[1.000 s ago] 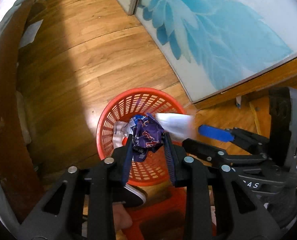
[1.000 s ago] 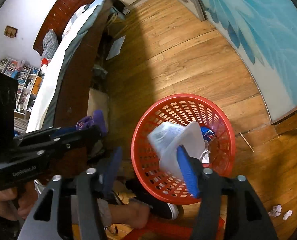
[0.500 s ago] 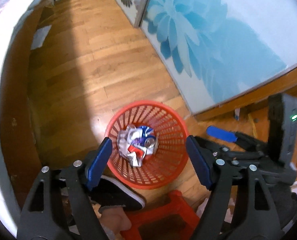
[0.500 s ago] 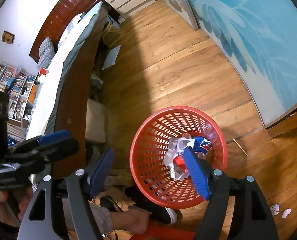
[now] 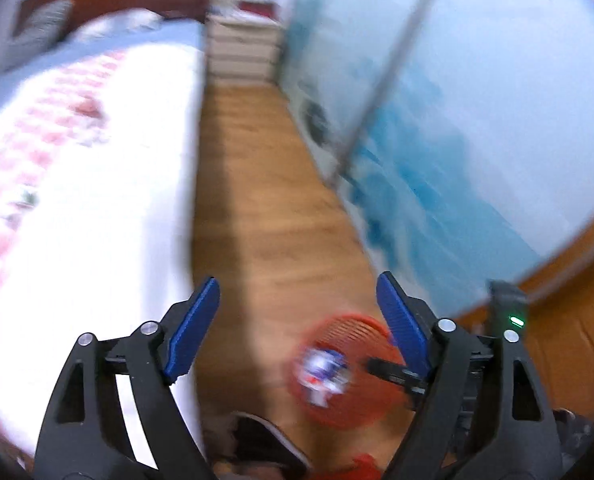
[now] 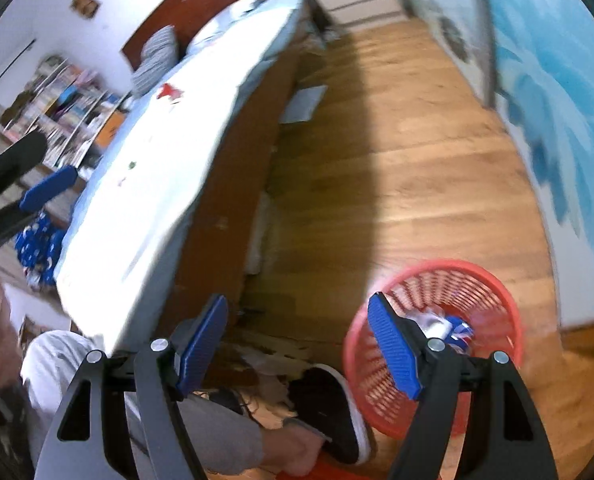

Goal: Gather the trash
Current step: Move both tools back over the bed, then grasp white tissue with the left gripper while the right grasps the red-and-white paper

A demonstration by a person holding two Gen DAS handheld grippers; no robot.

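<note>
1. Left wrist view, blurred: the left gripper has its blue pads spread with nothing between them. Crumpled blue-and-white wrappers lie inside the round red plastic mesh basket on the wooden floor, where collected trash belongs.

2. Right wrist view: the right gripper is likewise spread and empty above the person's black shoe. The basket stands upright just beside it, wrappers inside.

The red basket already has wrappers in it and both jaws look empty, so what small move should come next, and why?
Probably swing the left gripper toward the bed and reach for the small red scrap lying there. Both it and the right gripper are open and hold nothing, the crumpled wrappers already sit inside the red basket, and the scrap looks like remaining trash.
</note>
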